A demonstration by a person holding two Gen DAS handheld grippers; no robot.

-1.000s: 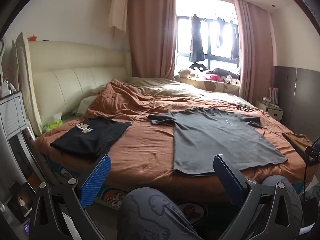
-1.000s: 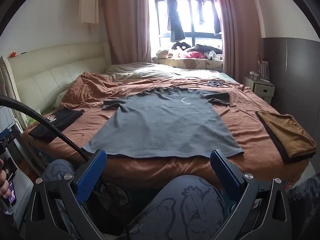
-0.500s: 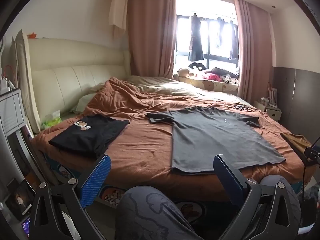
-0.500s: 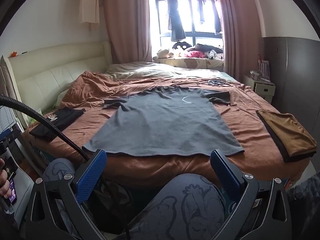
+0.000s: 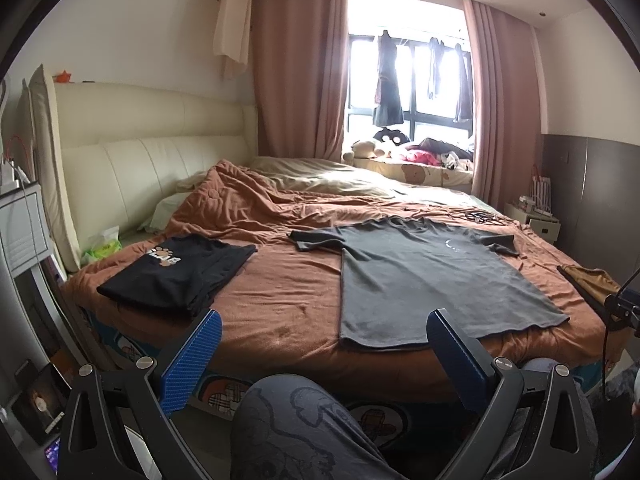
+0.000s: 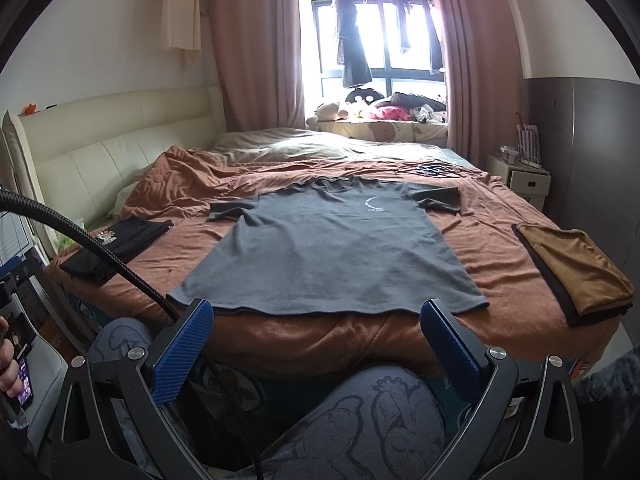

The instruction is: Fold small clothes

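My left hand-held gripper point(image 5: 322, 338) is released, blue-padded fingers point(image 5: 191, 360) spread wide, nothing between them. It is held short of the bed's near edge, above my knee point(image 5: 296, 420) in patterned grey trousers.

My right hand-held gripper point(image 6: 316, 330) is likewise released and empty, also short of the bed edge, over my other knee point(image 6: 384, 412).

Grey T-shirt point(image 6: 332, 248) lies flat on the rust-brown bedspread point(image 5: 280, 288), front up, both sleeves out, collar toward the window, hem running along the near edge of the bed. A small pale crescent mark point(image 6: 373, 205) sits on the chest. From the right wrist view the hem is just beyond both fingertips; neither gripper touches it.

Folded black shirt point(image 5: 180, 272) with a paw-print graphic rests on the bedspread to the left of the grey one, well apart from it, near the cream headboard point(image 5: 152, 176).

Folded tan garment point(image 6: 576, 268) over a dark layer lies to the right of the grey shirt, at the bed's right edge.

A black flexible hose point(image 6: 80, 240) arcs across the left of the right wrist view. Far side of the bed: rumpled cover, pale sheet, a window point(image 6: 380, 32) with dark clothes hanging in it, soft toys on the sill.
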